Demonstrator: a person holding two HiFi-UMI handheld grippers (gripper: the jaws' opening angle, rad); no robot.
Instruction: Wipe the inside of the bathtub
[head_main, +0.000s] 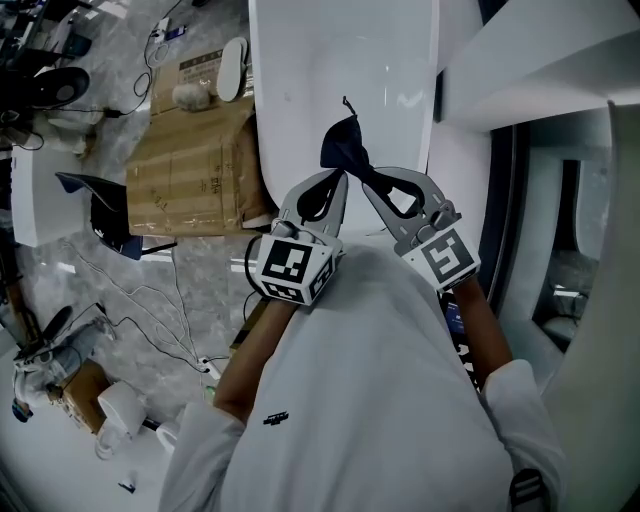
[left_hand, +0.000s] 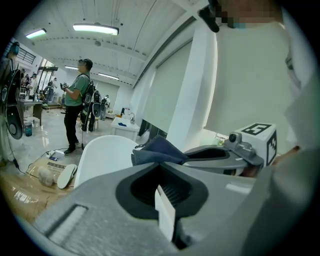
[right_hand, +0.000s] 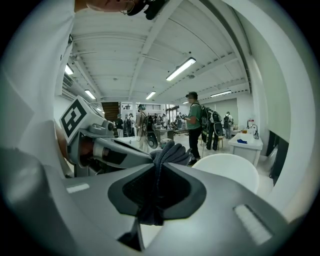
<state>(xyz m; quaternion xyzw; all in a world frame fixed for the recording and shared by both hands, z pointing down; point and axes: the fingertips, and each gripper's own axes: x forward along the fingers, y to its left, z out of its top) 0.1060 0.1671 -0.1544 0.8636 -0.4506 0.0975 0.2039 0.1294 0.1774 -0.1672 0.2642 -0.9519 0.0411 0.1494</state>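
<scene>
Bathtub (head_main: 340, 70): 1, white, at 12 o'clock in the head view
Cloth (head_main: 347, 150): 1, dark blue, bunched, held in the air over the tub's near end, clear of its surface
Left gripper (head_main: 338, 180): 1, jaws together, seemingly pinching the cloth's edge
Right gripper (head_main: 366, 185): 1, clamped on the cloth, which runs between its jaws
Cardboard (head_main: 195, 160): 1 sheet, at 10 o'clock
Progress: fits a cloth readied for wiping or one lifted away after it; whether the tub's inside is wiped cannot be read
</scene>
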